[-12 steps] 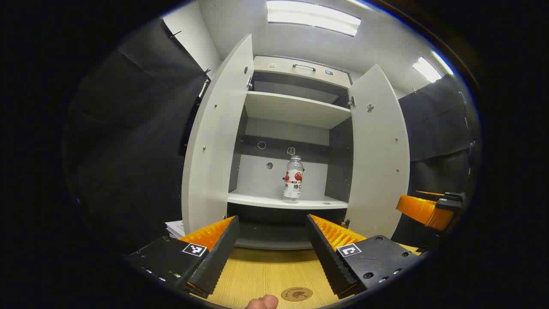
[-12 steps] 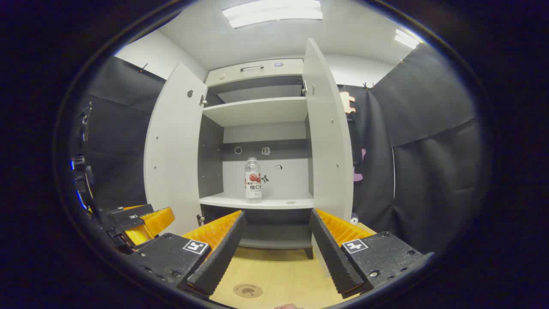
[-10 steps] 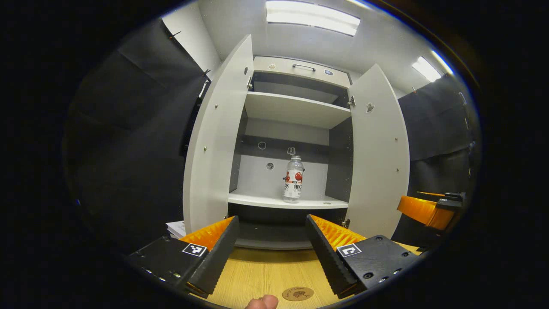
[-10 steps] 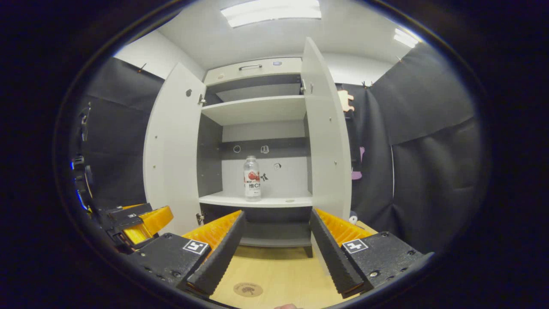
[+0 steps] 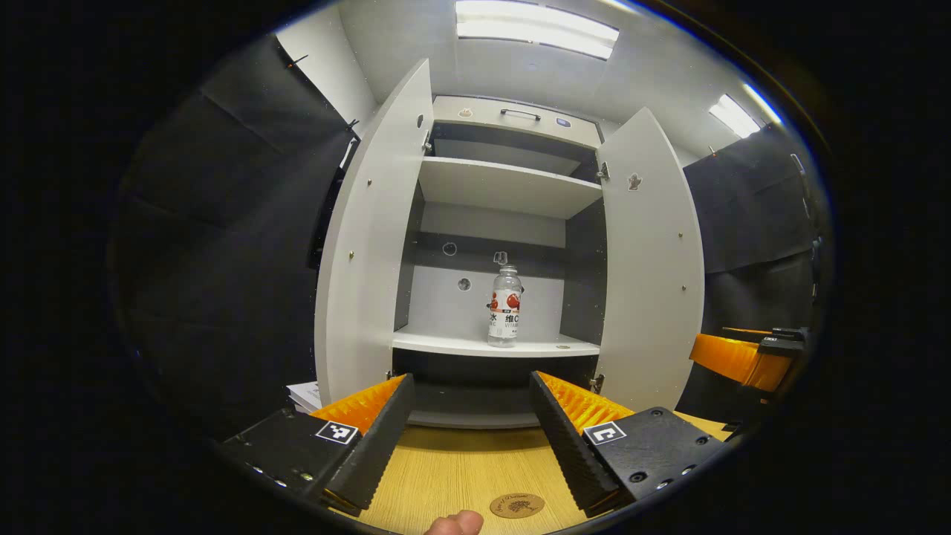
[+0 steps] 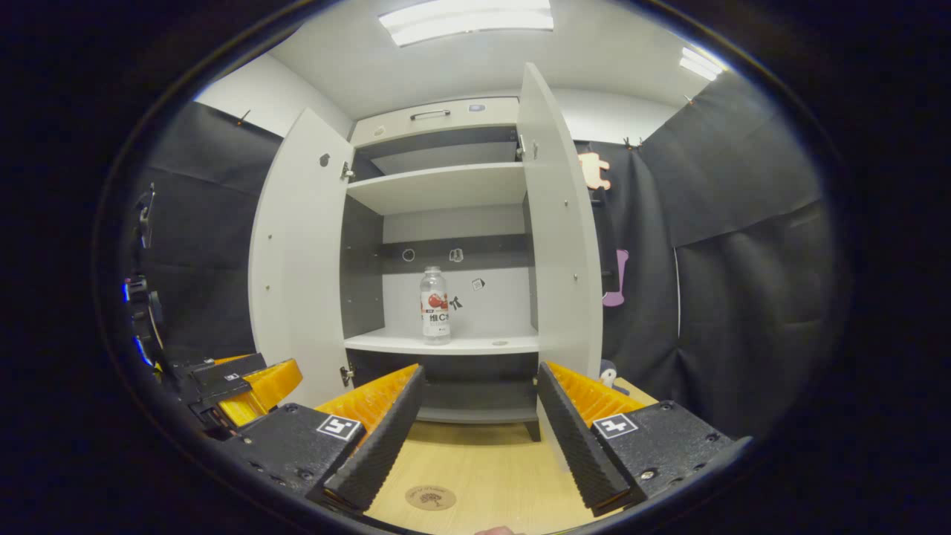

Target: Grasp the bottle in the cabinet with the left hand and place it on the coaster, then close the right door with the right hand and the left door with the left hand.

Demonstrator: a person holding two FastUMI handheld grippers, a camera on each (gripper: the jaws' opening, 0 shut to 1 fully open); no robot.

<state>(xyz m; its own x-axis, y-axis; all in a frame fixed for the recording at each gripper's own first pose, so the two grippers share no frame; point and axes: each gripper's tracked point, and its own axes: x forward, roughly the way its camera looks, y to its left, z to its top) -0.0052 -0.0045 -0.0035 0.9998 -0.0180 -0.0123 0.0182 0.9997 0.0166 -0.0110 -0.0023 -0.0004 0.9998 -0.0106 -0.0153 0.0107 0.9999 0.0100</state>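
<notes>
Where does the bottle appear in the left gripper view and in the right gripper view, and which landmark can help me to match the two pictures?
Left gripper view: the bottle stands upright on the cabinet's lower shelf, right of the picture's centre, above the gap between the open fingers.
Right gripper view: the bottle stands on the same shelf, left of the picture's centre.
Shared landmark: the round coaster on the wooden table, low in both pictures.
</notes>
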